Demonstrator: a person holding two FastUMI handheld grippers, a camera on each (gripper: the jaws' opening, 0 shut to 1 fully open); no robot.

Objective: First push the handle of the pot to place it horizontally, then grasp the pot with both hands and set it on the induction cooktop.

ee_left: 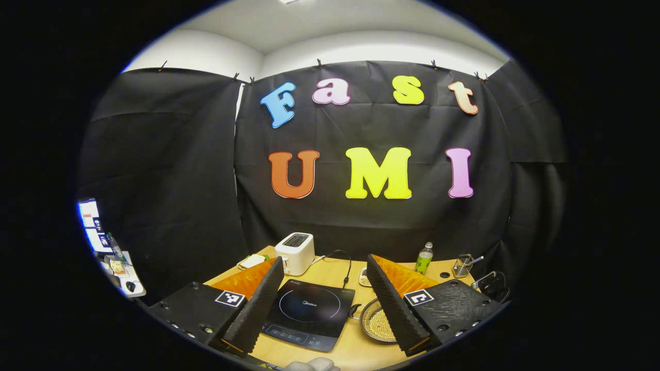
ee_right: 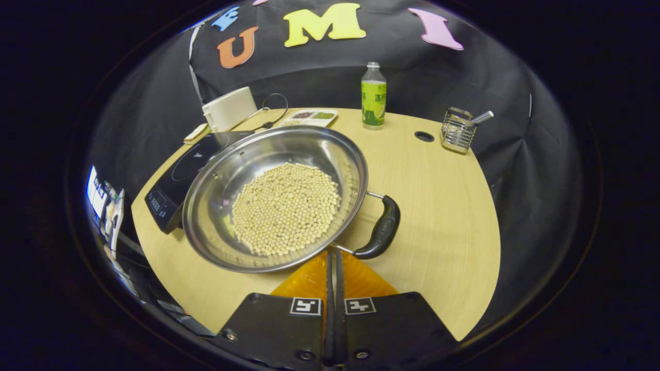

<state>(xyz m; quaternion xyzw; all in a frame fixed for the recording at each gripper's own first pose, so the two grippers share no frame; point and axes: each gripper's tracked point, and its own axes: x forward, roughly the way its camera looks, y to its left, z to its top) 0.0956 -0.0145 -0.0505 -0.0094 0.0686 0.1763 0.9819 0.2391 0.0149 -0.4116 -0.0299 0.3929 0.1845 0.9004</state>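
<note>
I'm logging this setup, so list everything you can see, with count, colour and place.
pot: 1, steel, black handle, pale beans inside, table middle
induction cooktop: 1, black, beside pot
toaster: 1, white, table back
bottle: 1, green label, table back
wire holder: 1, metal, far corner
sectioned tray: 1, white, near toaster
table: 1, light wood
left gripper: jaws open, above cooktop
right gripper: jaws shut, near the handle

A light wooden table (ee_right: 428,206) with a round front edge holds everything. A black induction cooktop (ee_right: 178,180) sits near the left edge. A shiny steel pot (ee_right: 216,196) full of pale beans rests beside it in the middle. Along the back edge stand a white toaster (ee_right: 229,108), a green bottle (ee_right: 373,96) and a wire basket (ee_right: 457,131).
</note>
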